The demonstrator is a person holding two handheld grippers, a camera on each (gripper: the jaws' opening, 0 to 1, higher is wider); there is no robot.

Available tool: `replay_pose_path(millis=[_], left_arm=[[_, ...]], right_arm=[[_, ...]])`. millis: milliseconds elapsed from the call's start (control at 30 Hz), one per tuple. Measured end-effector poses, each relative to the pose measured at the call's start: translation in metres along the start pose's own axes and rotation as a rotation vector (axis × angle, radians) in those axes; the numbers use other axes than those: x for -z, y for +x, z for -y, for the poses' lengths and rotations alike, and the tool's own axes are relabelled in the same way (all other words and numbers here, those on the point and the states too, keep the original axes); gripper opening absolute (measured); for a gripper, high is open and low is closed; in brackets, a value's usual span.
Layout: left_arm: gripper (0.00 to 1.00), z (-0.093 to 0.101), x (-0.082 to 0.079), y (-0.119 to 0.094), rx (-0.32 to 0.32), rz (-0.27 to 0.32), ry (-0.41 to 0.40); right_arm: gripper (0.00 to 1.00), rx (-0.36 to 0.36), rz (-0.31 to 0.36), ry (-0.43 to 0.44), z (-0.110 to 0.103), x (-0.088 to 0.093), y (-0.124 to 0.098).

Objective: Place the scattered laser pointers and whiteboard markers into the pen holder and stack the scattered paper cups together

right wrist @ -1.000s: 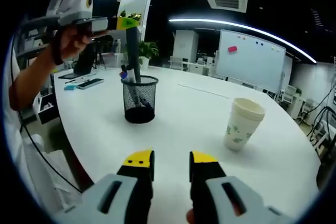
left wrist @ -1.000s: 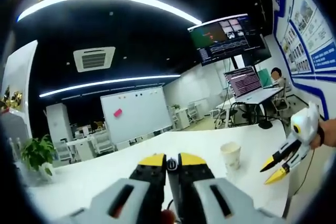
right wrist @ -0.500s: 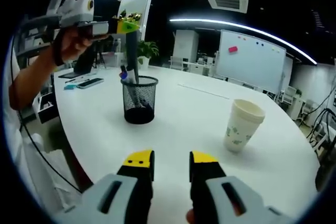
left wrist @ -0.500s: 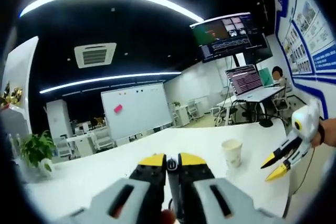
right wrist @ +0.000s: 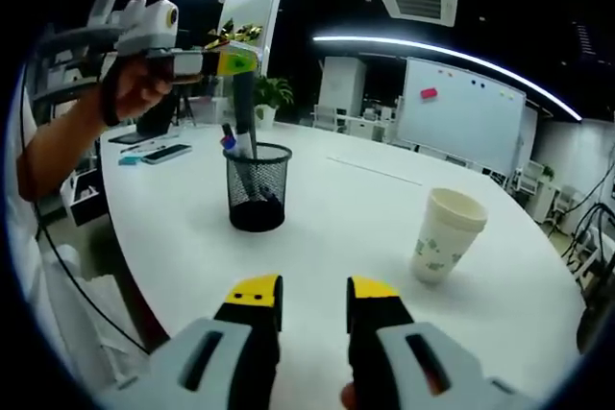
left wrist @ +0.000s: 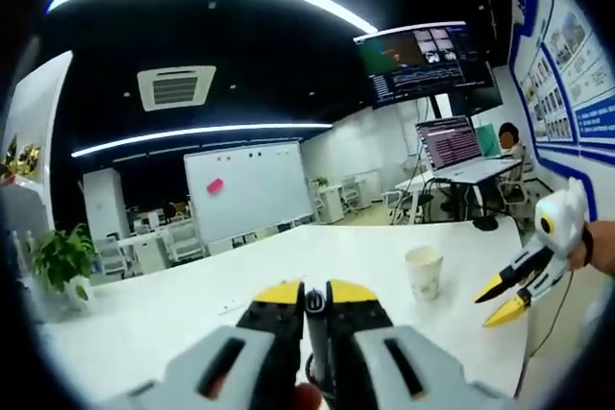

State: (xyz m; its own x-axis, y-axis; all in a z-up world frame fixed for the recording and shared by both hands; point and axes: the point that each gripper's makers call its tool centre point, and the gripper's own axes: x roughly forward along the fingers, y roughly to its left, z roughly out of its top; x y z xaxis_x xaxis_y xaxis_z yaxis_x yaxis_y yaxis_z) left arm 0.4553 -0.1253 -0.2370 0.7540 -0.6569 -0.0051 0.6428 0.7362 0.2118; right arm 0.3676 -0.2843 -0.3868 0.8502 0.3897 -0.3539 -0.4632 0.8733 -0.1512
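A: Count? One mesh pen holder (right wrist: 258,187) on the white tabletop (right wrist: 336,237), one paper cup stack (right wrist: 444,235) well right of it.
B: Grippers?
A: Left gripper (right wrist: 231,61) pinches a dark marker (right wrist: 242,103) upright above the holder; right gripper (right wrist: 313,293) slightly spread, empty.
B: Unclear?
A: Pens inside the holder too bunched to count; cup count in the stack too.

The marker's (right wrist: 241,108) lower end is hidden inside the pen holder (right wrist: 258,187).
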Motion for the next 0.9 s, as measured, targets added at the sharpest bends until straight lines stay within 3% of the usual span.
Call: replay_pose_path(millis=[900], left_arm=[[0.10,0.009,0.031,-0.001,0.017,-0.089,-0.034]], right_arm=[[0.27,-0.013,-0.009,0.005,-0.002,0.006,0.006]])
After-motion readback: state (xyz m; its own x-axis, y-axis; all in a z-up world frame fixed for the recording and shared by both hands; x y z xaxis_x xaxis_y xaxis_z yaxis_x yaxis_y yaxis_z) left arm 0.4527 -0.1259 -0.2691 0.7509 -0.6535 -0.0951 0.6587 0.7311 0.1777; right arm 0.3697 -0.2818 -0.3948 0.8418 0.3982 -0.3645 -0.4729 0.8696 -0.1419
